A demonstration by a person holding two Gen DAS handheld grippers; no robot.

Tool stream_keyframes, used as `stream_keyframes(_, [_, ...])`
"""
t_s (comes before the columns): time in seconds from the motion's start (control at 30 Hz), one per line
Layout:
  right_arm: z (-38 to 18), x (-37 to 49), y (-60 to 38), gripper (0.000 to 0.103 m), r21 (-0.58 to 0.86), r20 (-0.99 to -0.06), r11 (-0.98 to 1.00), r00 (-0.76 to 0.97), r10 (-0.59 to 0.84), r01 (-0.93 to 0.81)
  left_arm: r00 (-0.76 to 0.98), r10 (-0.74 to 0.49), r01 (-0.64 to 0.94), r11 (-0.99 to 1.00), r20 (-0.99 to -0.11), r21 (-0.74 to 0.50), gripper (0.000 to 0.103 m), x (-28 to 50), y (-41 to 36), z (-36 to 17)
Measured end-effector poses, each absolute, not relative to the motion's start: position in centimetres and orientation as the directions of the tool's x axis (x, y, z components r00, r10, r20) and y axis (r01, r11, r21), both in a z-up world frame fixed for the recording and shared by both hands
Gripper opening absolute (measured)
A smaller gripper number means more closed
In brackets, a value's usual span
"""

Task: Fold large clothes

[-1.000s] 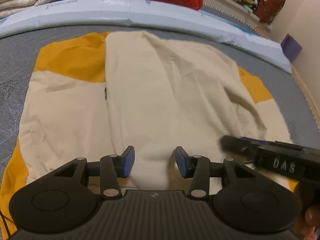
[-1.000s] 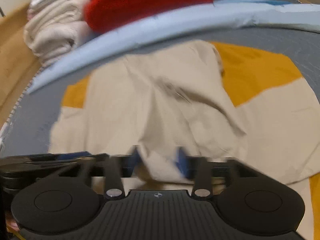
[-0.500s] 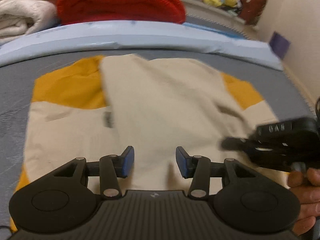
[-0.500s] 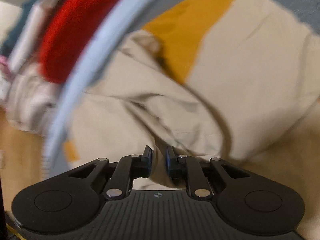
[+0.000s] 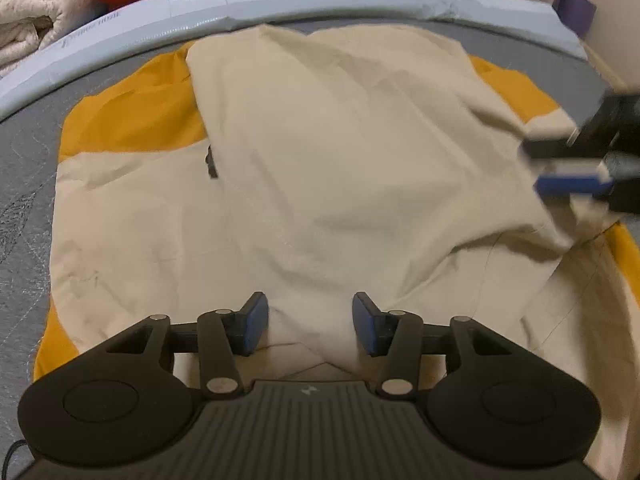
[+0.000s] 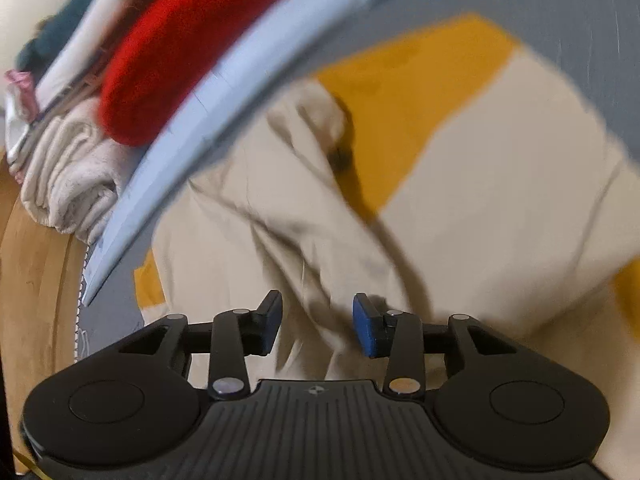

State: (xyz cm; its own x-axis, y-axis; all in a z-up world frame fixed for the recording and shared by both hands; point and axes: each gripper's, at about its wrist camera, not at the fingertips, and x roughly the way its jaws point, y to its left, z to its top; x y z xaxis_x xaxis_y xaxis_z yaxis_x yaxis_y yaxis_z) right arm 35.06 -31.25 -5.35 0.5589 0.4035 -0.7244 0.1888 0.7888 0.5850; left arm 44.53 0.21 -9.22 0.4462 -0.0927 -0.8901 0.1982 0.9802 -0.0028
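Fabric of the cream-and-orange garment (image 5: 320,152) looks soft, light and limp, spread across the grey bed (image 5: 24,168) with one flap folded over; hems and corners seem the best holds. Left gripper (image 5: 306,322) hovers with fingers apart over the near hem. From the right wrist, the right gripper (image 6: 316,322) also gapes, empty, above a rumpled fold. Red blanket (image 6: 180,52) and towels (image 6: 68,176) lie beyond the bed's far edge, out of the way.

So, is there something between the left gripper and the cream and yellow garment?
Nothing visible. The left gripper is open directly over the cream and yellow garment, with only cloth between its fingers. The right gripper is off at the garment's right edge.
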Motion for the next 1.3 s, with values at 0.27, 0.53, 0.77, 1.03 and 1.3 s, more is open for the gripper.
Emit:
stream_keyframes(0.27, [-7.8, 36.7, -28.6, 0.036, 0.367, -0.841, 0.925, 0.461, 0.284, 0.100, 0.545, -0.239, 0.208, 0.967, -0.804, -0.147, 0.055, 43.6, 0.5, -6.3])
stream_keyframes(0.53, [-6.0, 36.0, -29.1, 0.035, 0.362, -0.817, 0.925, 0.515, 0.257, 0.113, 0.424, -0.197, 0.230, 0.967, -0.884, -0.105, 0.055, 43.4, -0.2, -8.3])
stream_keyframes(0.77, [1.0, 33.2, -31.6, 0.035, 0.371, -0.630, 0.925, 0.753, 0.192, 0.075, 0.584, -0.219, 0.211, 0.971, -0.782, -0.115, 0.055, 41.2, 2.4, -1.7])
stream_keyframes(1.03, [11.0, 24.9, -33.3, 0.035, 0.228, -0.309, 0.973, 0.946, 0.100, -0.029, 0.819, -0.194, 0.213, 0.977, -0.540, -0.027, 0.055, 34.7, 5.4, 7.3])
stream_keyframes(1.3, [18.8, 8.1, -35.5, 0.036, 0.216, -0.165, 0.976, 0.985, 0.046, -0.010, 0.899, -0.150, 0.143, 0.989, -0.412, -0.046, 0.055, 19.9, 9.5, 17.3])
